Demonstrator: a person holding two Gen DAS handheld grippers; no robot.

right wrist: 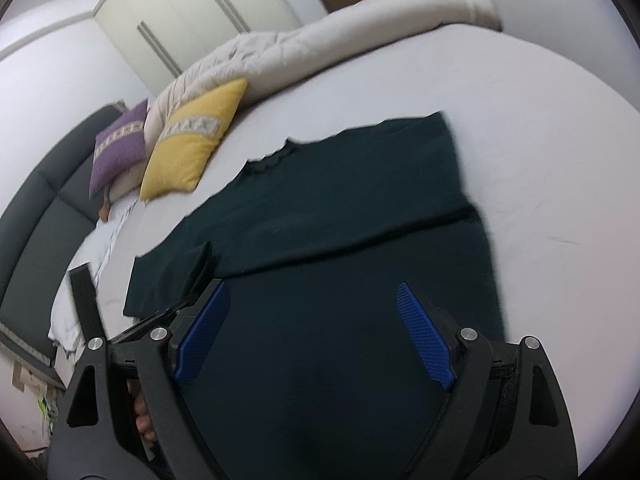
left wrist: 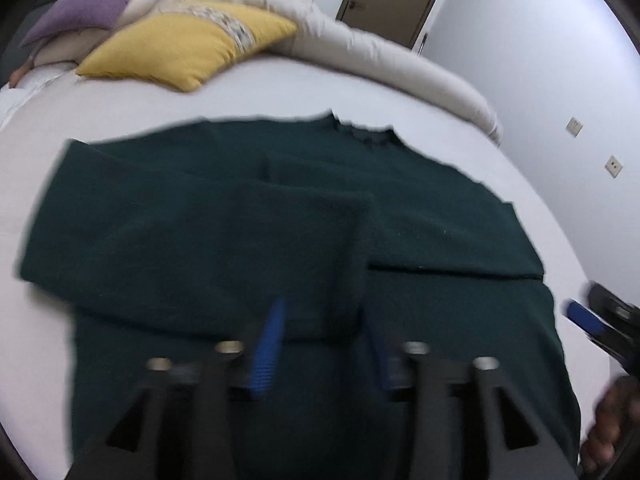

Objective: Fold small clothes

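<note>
The left gripper (left wrist: 324, 344) is hanging over the near part of the dark green sweater (left wrist: 280, 240). Its two blue fingers (left wrist: 268, 352) are standing apart, and nothing is pinched between them. The picture from this side is blurry, so I cannot tell if the tips are touching the cloth. One sleeve is lying folded across the middle of the sweater, just past these fingers.

The right gripper (right wrist: 316, 332) is hanging over the bottom part of the sweater (right wrist: 352, 216) too. Its blue fingers (right wrist: 424, 340) are spread wide, and only the flat cloth is showing between them. They are not squeezing anything. The other gripper is peeking in at the left of this view, near the sweater's edge.

The sweater is lying flat on a white bed (right wrist: 540, 128), with its neck pointing away from both grippers. Further off, a yellow pillow (left wrist: 188, 48) and a purple pillow (left wrist: 88, 4) are resting by a rolled-up cream blanket (left wrist: 360, 44). A hand (left wrist: 612, 420) is showing at the right edge.
</note>
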